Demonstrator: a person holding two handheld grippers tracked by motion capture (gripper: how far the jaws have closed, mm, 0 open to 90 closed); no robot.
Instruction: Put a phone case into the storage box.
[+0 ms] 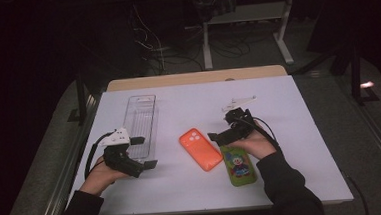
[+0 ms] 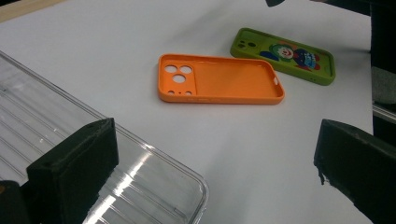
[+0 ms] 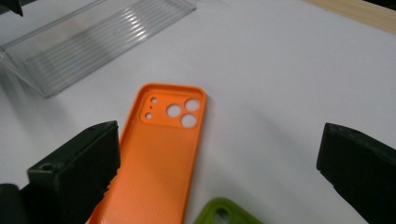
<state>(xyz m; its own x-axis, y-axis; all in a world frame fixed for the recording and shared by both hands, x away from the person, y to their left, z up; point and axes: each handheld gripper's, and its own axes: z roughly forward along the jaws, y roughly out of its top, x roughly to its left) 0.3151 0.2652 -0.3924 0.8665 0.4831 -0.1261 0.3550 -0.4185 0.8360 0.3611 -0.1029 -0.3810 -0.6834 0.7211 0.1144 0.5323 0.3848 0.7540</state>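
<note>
- We hold the right tongs point(image 1: 223, 134) just over the orange phone case point(image 1: 200, 149), jaws spread wide and gripping nothing; the right gripper view looks straight down at the case between them, so we judge this case is the one to be picked up.
- The orange phone case lies flat near the middle of the white worktop point(image 1: 278, 102), hollow side up in the left gripper view, camera cut-outs toward the far edge.
- The green phone case point(image 1: 238, 165) lies just beside it on the right, partly under our right hand.
- The left tongs point(image 1: 143, 152) hover at the near end of the clear plastic tray point(image 1: 142, 121), also wide open and empty, likely ready to steady it as the place for the cases.
- The green case bears a cartoon clown; we read no brand or lettering.
</note>
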